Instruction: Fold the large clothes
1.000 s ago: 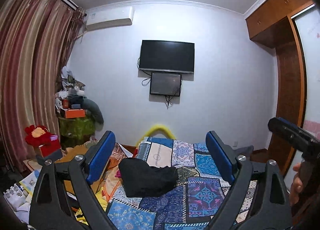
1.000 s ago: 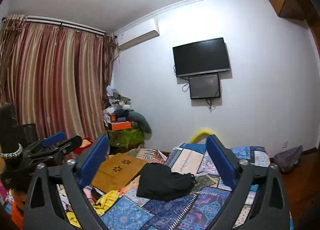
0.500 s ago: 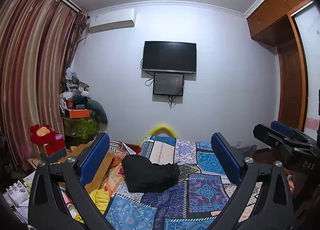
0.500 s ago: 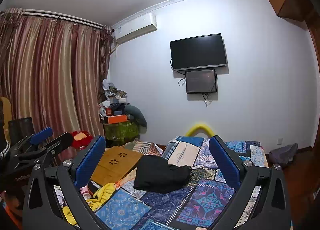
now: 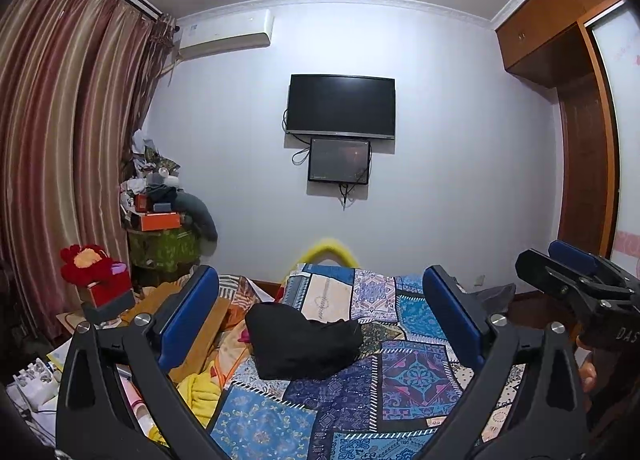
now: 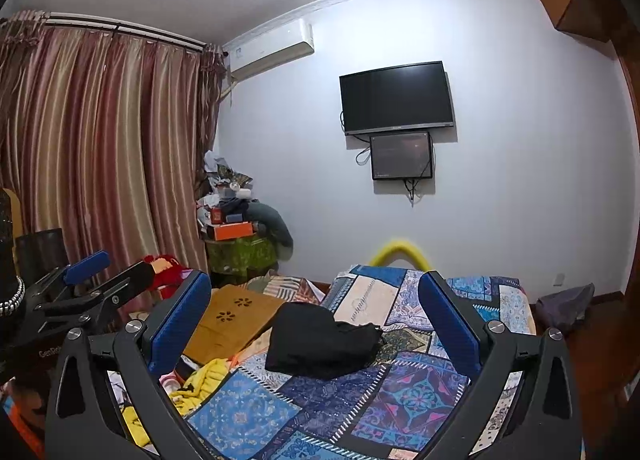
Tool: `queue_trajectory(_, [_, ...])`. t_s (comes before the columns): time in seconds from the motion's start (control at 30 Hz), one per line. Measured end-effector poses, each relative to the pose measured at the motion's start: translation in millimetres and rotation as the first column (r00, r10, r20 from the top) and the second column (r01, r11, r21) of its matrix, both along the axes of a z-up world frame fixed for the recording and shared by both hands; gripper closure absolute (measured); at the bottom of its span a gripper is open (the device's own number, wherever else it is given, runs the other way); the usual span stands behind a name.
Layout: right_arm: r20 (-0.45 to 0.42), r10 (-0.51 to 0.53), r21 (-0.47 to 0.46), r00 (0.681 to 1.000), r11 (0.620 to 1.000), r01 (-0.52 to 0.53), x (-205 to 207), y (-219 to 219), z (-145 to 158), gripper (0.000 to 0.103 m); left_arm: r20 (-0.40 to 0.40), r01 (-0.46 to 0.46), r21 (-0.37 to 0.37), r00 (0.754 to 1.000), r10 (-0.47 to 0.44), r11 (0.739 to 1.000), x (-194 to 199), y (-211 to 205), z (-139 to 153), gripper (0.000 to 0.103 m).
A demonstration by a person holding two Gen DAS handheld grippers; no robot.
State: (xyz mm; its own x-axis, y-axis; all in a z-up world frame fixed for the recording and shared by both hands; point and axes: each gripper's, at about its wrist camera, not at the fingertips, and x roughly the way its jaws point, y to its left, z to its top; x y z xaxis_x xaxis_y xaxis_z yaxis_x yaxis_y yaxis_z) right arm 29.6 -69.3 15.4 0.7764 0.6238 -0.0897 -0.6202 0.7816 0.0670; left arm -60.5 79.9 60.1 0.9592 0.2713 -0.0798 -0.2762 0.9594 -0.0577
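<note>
A black garment (image 5: 306, 344) lies in a compact bundle on the blue patchwork bedspread (image 5: 416, 372); it also shows in the right wrist view (image 6: 320, 342). My left gripper (image 5: 320, 300) is open and empty, held above the near part of the bed, well short of the garment. My right gripper (image 6: 316, 302) is also open and empty, at a similar height. The right gripper shows at the right edge of the left wrist view (image 5: 576, 280). The left gripper shows at the left edge of the right wrist view (image 6: 88, 280).
A wooden lap board (image 6: 234, 320) and yellow cloth (image 6: 204, 380) lie at the bed's left. A cluttered green stand (image 5: 164, 244) and red plush toy (image 5: 92, 264) stand by the curtains (image 5: 60, 140). A TV (image 5: 342, 106) hangs on the far wall. A wardrobe (image 5: 584, 120) stands at right.
Both grippers have tilted and risen slightly, so the bed sits lower in both views. The right gripper has come further into the left wrist view. The garment has not moved.
</note>
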Motion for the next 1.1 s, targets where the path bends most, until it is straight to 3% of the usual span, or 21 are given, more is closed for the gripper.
queue_trajectory(1.1, [-0.019,0.001,-0.018,1.0,1.0,-0.001,-3,0,4,0.0,-0.032,0.018,-0.032,0.999,-0.019,0.999,12,-2,-7,0.001])
